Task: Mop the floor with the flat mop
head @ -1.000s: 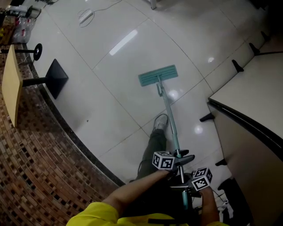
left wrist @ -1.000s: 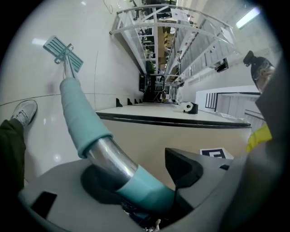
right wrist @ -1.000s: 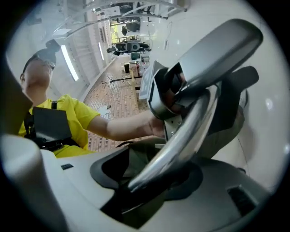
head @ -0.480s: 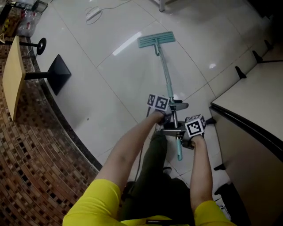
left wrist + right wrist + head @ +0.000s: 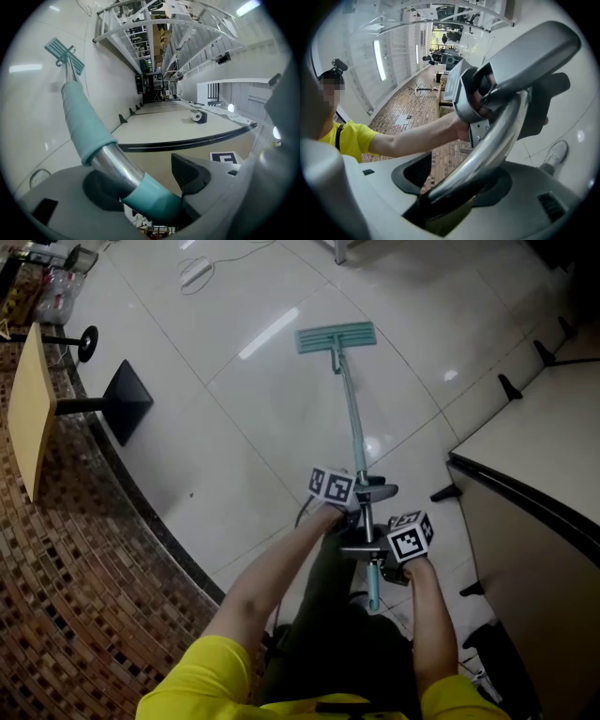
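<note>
Overhead plus two close-ups on mop handle [image 5: 352,418]

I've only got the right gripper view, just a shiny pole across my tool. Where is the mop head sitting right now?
Observer: In the head view, the mop head lies flat on the white tile floor, at the far end of the mop pole, ahead of the person.
Operator: Is the other tool on the pole too?
Observer: Yes. The left gripper view shows the left tool shut on it, where bare metal meets a teal sleeve.
Operator: Anything close on my right?
Observer: A pale counter with a dark edge stands to the right, apart from the mop.
</note>
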The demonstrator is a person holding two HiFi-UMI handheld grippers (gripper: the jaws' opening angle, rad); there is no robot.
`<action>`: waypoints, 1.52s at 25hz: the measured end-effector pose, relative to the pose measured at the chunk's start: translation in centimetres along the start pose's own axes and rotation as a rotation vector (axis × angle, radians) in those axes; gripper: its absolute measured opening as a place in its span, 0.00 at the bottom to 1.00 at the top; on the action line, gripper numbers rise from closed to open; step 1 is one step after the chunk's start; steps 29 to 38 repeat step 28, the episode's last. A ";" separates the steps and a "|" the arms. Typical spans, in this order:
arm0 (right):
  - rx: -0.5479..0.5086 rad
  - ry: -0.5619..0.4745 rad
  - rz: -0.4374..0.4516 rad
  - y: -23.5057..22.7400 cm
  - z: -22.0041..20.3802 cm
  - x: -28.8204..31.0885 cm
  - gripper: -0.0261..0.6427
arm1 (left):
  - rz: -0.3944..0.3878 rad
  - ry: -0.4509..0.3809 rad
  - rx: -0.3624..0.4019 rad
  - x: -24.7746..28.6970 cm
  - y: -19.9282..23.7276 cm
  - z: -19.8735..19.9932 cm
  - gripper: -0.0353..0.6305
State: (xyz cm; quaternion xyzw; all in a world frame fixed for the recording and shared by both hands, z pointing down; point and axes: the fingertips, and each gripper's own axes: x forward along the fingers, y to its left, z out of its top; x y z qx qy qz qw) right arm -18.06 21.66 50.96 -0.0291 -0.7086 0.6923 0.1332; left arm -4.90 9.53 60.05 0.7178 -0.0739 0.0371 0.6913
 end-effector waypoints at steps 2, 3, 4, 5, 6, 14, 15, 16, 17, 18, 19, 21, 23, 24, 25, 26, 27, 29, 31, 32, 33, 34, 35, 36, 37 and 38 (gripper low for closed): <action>0.026 -0.007 0.006 1.8 -4.4 -0.1 0.43 | 0.005 0.006 -0.029 0.4 -1.7 -4.8 0.51; 0.043 -0.011 0.007 2.7 -6.5 -0.2 0.43 | 0.007 0.010 -0.043 0.6 -2.6 -7.0 0.51; 0.061 -0.015 0.009 3.6 -8.5 -0.3 0.43 | 0.009 0.016 -0.057 0.7 -3.4 -9.2 0.51; 0.076 -0.014 0.010 4.5 -10.3 -0.2 0.42 | 0.008 0.020 -0.070 0.8 -4.2 -11.2 0.51; 0.085 -0.004 0.007 5.2 -11.8 -0.1 0.43 | 0.004 0.019 -0.082 0.8 -4.9 -12.8 0.51; 0.097 0.019 0.009 5.9 -16.3 -0.5 0.43 | 0.007 -0.004 -0.106 1.6 -5.4 -17.2 0.51; 0.093 0.016 0.013 5.7 -16.1 -0.5 0.43 | 0.008 -0.001 -0.104 1.6 -5.3 -17.0 0.51; 0.088 0.017 0.016 5.6 -15.9 -0.5 0.43 | 0.011 0.000 -0.101 1.5 -5.1 -16.8 0.52; 0.082 0.021 0.018 5.5 -15.7 -0.5 0.43 | 0.012 -0.001 -0.098 1.6 -5.0 -16.6 0.52; 0.076 0.027 0.017 5.5 -15.7 -0.6 0.43 | 0.013 -0.003 -0.096 1.6 -5.0 -16.5 0.52; 0.072 0.032 0.016 5.5 -15.7 -0.6 0.43 | 0.012 -0.004 -0.097 1.6 -5.0 -16.5 0.52; 0.067 0.033 0.013 5.6 -15.9 -0.5 0.43 | 0.010 -0.006 -0.096 1.6 -5.2 -16.6 0.52; 0.065 0.033 0.008 5.7 -16.1 -0.4 0.43 | 0.004 -0.010 -0.091 1.5 -5.3 -16.7 0.52; 0.064 0.035 0.005 5.6 -16.2 -0.3 0.43 | 0.001 -0.013 -0.089 1.4 -5.4 -16.8 0.52; 0.062 0.039 0.002 5.6 -16.4 -0.3 0.43 | -0.001 -0.016 -0.088 1.4 -5.4 -16.9 0.52; 0.060 0.042 -0.001 5.6 -16.5 -0.2 0.43 | -0.003 -0.020 -0.087 1.3 -5.4 -16.9 0.52; 0.058 0.045 -0.003 5.5 -16.6 -0.2 0.43 | -0.005 -0.023 -0.087 1.3 -5.3 -17.0 0.52; 0.056 0.047 -0.004 5.5 -16.7 -0.1 0.43 | -0.005 -0.026 -0.088 1.2 -5.3 -17.0 0.52; 0.056 0.047 -0.004 5.5 -16.7 -0.1 0.43 | -0.005 -0.026 -0.088 1.2 -5.3 -17.0 0.52; 0.056 0.047 -0.004 5.5 -16.7 -0.1 0.43 | -0.005 -0.026 -0.088 1.2 -5.3 -17.0 0.52; 0.056 0.047 -0.004 5.5 -16.7 -0.1 0.43 | -0.005 -0.026 -0.088 1.2 -5.3 -17.0 0.52; 0.056 0.047 -0.004 5.5 -16.7 -0.1 0.43 | -0.005 -0.026 -0.088 1.2 -5.3 -17.0 0.52; 0.056 0.047 -0.004 5.5 -16.7 -0.1 0.43 | -0.005 -0.026 -0.088 1.2 -5.3 -17.0 0.52; 0.056 0.047 -0.004 5.5 -16.7 -0.1 0.43 | -0.005 -0.026 -0.088 1.2 -5.3 -17.0 0.52; 0.056 0.047 -0.004 5.5 -16.7 -0.1 0.43 | -0.005 -0.026 -0.088 1.2 -5.3 -17.0 0.52; 0.056 0.047 -0.004 5.5 -16.7 -0.1 0.43 | -0.005 -0.026 -0.088 1.2 -5.3 -17.0 0.52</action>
